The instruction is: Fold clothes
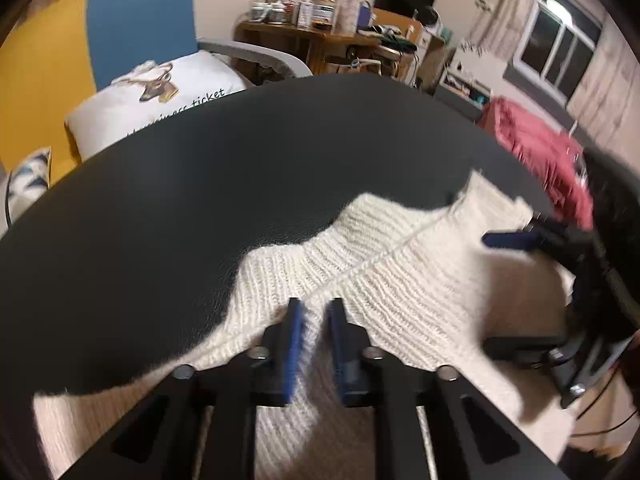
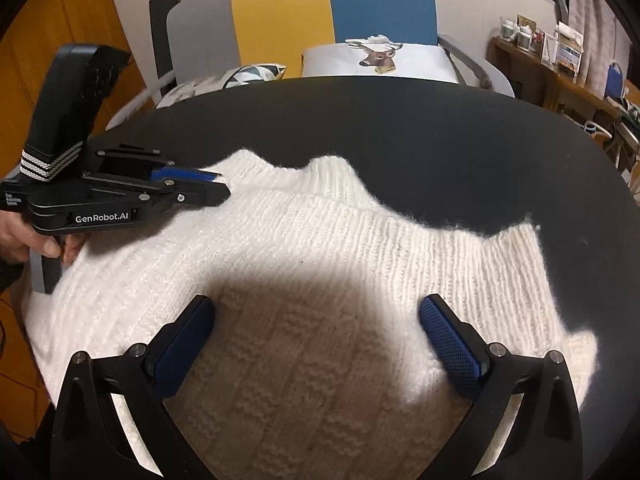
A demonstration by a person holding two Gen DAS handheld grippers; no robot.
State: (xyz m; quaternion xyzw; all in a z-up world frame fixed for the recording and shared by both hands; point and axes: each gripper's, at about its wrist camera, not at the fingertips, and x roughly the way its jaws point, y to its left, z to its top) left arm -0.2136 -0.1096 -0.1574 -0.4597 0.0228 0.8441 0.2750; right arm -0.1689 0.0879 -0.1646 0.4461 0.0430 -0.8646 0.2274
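Sweater (image 2: 320, 264): cream ribbed knit, spread flat on the dark table (image 2: 440, 132); collar points toward the far edge.
Collar (image 2: 332, 176): raised ribbed band, upright, at the centre of the sweater's far edge.
Left gripper (image 1: 314, 320): blue pads nearly together, with a fold of knit rising in the narrow gap between them; grip is at the left shoulder area. From the right wrist view it lies low over the left shoulder, tips (image 2: 216, 190) pointing inward, and a hand (image 2: 24, 236) holds its handle.
Right gripper (image 2: 318, 320): fingers wide apart, hovering over the sweater body, holding nothing; its shadow falls on the knit below.
Near edge: sweater body runs under both grippers and out of frame.
Far edge: bare table beyond the collar, reaching to the rim.
Left side: bare table beside the shoulder (image 1: 120, 220).
Beyond the table: a white cushion (image 2: 380, 60) on a chair, a red cloth (image 1: 536, 148) off the right rim.
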